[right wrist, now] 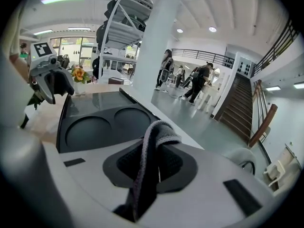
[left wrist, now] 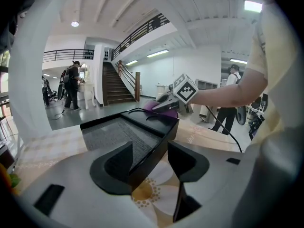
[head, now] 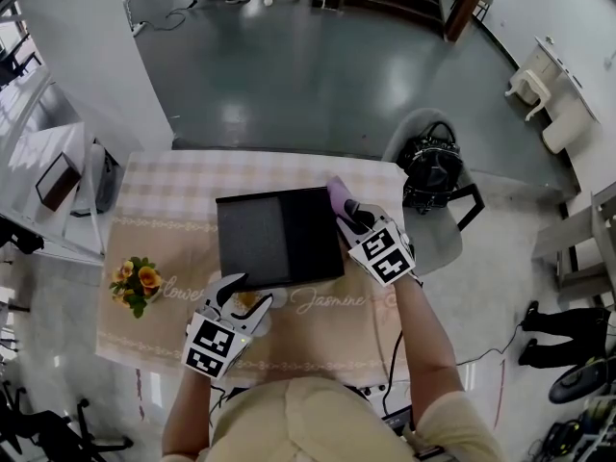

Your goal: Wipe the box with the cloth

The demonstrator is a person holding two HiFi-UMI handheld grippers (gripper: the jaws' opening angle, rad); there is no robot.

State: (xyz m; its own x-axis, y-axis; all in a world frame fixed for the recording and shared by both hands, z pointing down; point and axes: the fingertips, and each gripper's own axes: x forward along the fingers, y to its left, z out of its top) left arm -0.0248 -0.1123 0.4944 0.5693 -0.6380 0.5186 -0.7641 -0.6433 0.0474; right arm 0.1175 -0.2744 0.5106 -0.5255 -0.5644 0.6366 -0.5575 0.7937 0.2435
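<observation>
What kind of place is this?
Probably a big open hall in an office or lab building: a wide staircase, an upstairs railed walkway, a shiny grey floor, and people standing about.

The box (head: 279, 236) is black, its wide panel a dull, finely grained grey beside a glossy black strip. The cloth (head: 337, 195) is lilac purple and looks greyer in the right gripper view. The tablecloth (head: 164, 205) is beige, with a pale pink check at its far end and cream script lettering. The flowers (head: 137, 284) are orange and yellow with green leaves. The left gripper (head: 245, 295) and right gripper (head: 348, 216) are pale grey with black pads and black-and-white marker squares. The floor (head: 289, 75) is glossy grey-green.
</observation>
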